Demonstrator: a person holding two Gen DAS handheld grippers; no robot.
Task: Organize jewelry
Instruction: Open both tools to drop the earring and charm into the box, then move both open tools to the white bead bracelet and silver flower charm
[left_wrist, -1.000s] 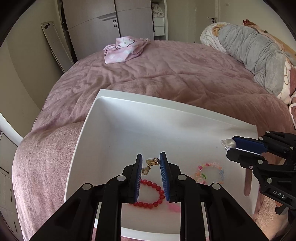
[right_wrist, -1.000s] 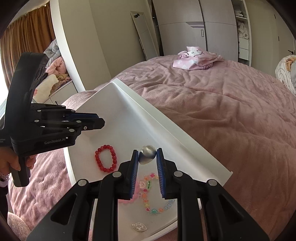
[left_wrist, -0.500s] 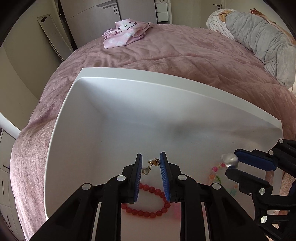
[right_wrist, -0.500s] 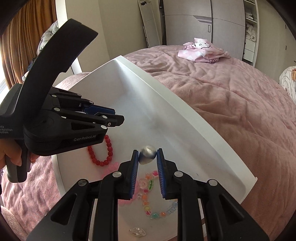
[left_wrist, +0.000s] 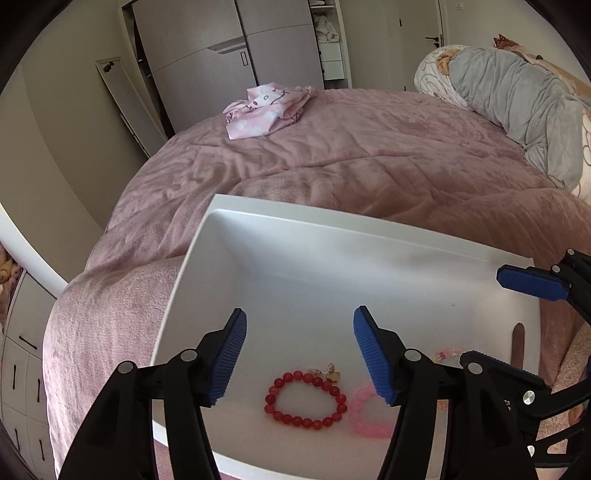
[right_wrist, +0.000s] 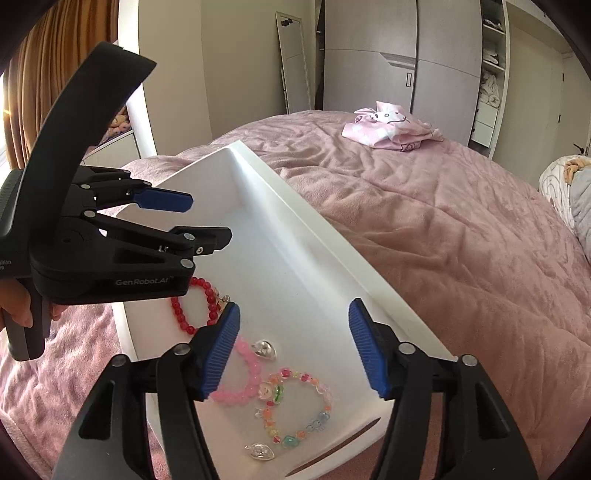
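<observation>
Where a pink bedspread (right_wrist: 461, 236) fills the room, a white tray (right_wrist: 295, 229) holds, left to right: red bracelet (right_wrist: 195, 306), pink bracelet (right_wrist: 240, 376), multicolour bracelet (right_wrist: 295, 406). Left gripper (left_wrist: 299, 343), marked "GenRobot.AI", fingers apart, empty; right gripper (right_wrist: 293, 332) likewise.

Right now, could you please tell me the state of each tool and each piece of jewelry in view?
Left tool: open, empty.
Right tool: open, empty.
Shallow white plastic tray: on the pink bedspread, holding the jewelry.
Red round-bead bracelet: flat in tray.
Small gold earring: touching the red bracelet.
Pink bead bracelet: flat in tray.
Multicoloured charm bracelet: flat in tray.
</observation>
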